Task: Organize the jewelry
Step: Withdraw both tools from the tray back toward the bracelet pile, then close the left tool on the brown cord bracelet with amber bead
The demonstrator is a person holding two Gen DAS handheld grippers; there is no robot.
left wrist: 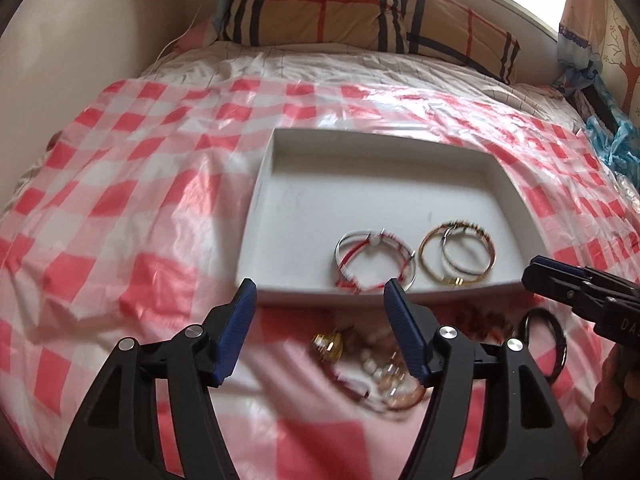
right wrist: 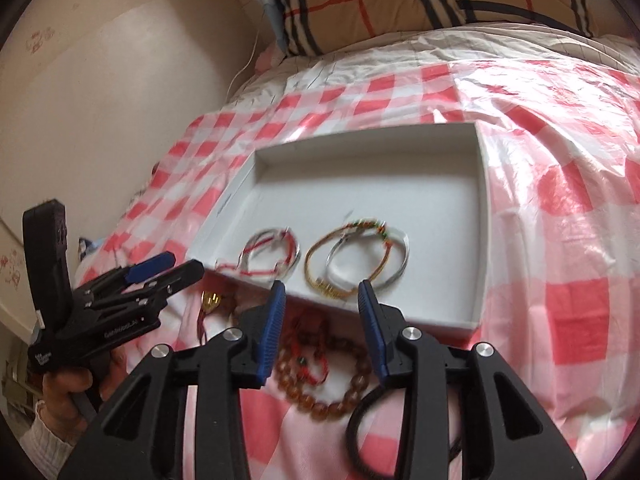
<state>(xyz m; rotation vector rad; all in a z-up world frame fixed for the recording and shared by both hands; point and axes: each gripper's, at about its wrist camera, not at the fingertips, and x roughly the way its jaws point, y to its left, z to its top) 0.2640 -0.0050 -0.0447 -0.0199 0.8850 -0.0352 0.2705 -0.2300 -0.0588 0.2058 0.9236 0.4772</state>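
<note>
left tool (left wrist: 320, 308): wide, holding nothing | right tool (right wrist: 322, 300): wide, holding nothing | bangles (right wrist: 356, 256): inside white tray (right wrist: 478, 312), near edge | bead bracelet (right wrist: 324, 380): on bed near tray, between right tool's fingers

We count 1 white tray (right wrist: 478, 216) holding 2 clusters of bangles (right wrist: 356, 258), 1 amber bead bracelet (right wrist: 340, 396), 1 black cord loop (right wrist: 362, 436), and 1 plaid pillow (right wrist: 420, 0).

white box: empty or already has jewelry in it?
Not empty: the white box holds two bangle clusters near its front edge; the rest is bare.
</note>
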